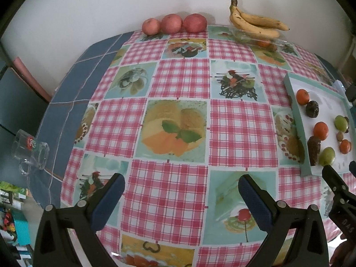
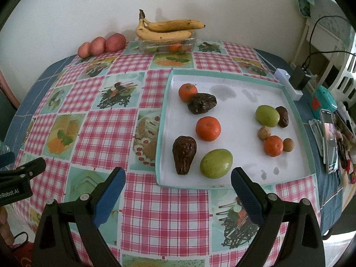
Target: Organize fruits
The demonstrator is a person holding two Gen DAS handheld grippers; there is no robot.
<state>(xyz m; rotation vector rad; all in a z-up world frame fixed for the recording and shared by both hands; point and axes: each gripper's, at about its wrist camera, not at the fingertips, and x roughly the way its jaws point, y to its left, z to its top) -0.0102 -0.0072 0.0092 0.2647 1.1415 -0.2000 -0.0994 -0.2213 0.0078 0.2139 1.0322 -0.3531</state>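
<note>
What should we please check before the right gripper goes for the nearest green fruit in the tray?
1. Right gripper jaws open and empty: ok.
2. Left gripper jaws open, away from the tray: ok.
3. Nearest green fruit uncovered: ok.
4. Gap to the wrinkled dark fruit beside it: cannot tell, very close.
5. Room in the clear container under the bananas: cannot tell.

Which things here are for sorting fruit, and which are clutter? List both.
For the job: tray, oranges, green fruits, dark wrinkled fruits, small brown nuts, bananas, apples, clear dish.
Lying about: phone, charger, glass mug.
</note>
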